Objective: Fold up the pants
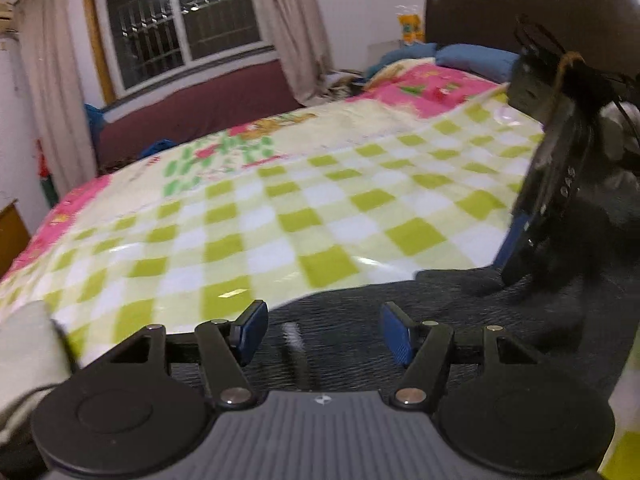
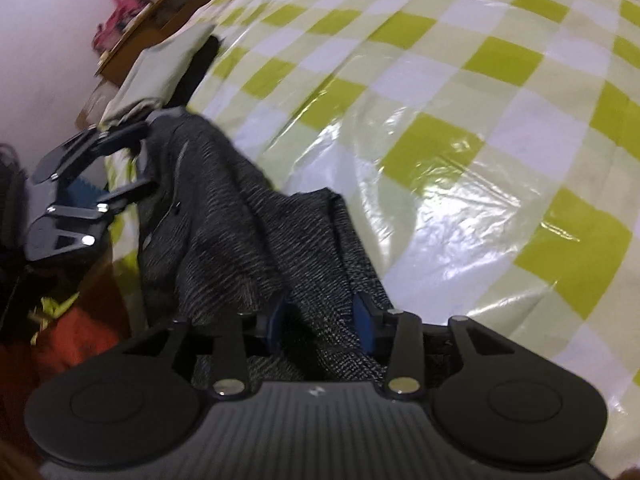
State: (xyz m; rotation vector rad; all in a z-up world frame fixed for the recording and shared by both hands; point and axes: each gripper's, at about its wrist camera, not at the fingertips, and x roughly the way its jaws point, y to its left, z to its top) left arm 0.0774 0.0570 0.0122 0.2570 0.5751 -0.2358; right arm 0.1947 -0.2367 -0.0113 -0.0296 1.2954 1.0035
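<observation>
The dark grey knit pants (image 2: 224,216) lie bunched at the near edge of the bed, on the green-and-white checked cover (image 2: 460,128). My right gripper (image 2: 320,324) has its blue pads on either side of a fold of the pants and holds it. My left gripper (image 1: 324,330) is open, its blue pads apart just above the pants (image 1: 360,320), with a small white tag between them. In the right wrist view the left gripper (image 2: 136,168) sits at the pants' far end. The right gripper (image 1: 548,176) stands at the right in the left wrist view.
The bed runs back to a pink quilt (image 1: 424,84), blue pillows (image 1: 472,56) and a dark headboard (image 1: 520,8). A window with curtains (image 1: 180,24) is at the back left. A pale folded cloth (image 2: 164,68) lies by the bed edge, wooden furniture (image 2: 160,16) behind it.
</observation>
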